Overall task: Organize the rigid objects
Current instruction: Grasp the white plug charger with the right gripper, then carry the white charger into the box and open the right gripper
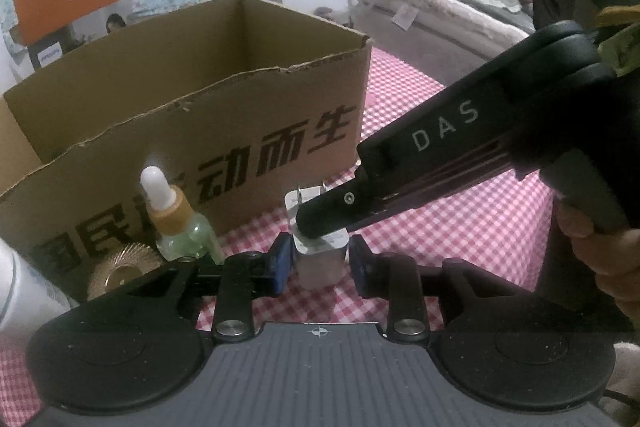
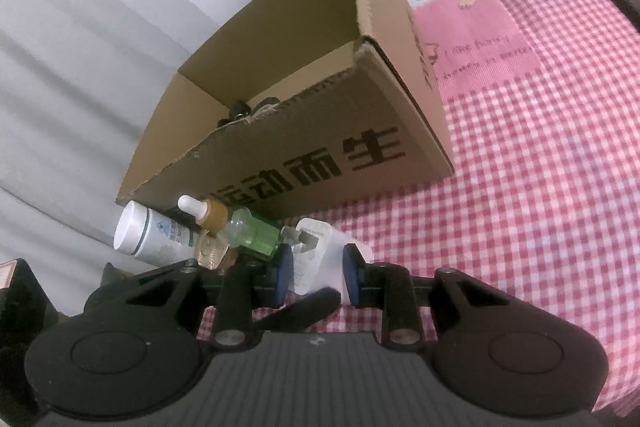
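A white plug charger stands on the pink checked cloth in front of the cardboard box, prongs at its top. My left gripper has its blue pads against the charger's lower sides. My right gripper comes in from the right, a black finger lying over the charger's upper part. In the right wrist view the charger sits between the right gripper's blue pads, which press on it, and one left finger crosses below. The box is open at the top.
A green dropper bottle, a gold ridged disc and a white bottle stand left of the charger against the box. Dark items lie inside the box. A bed is behind.
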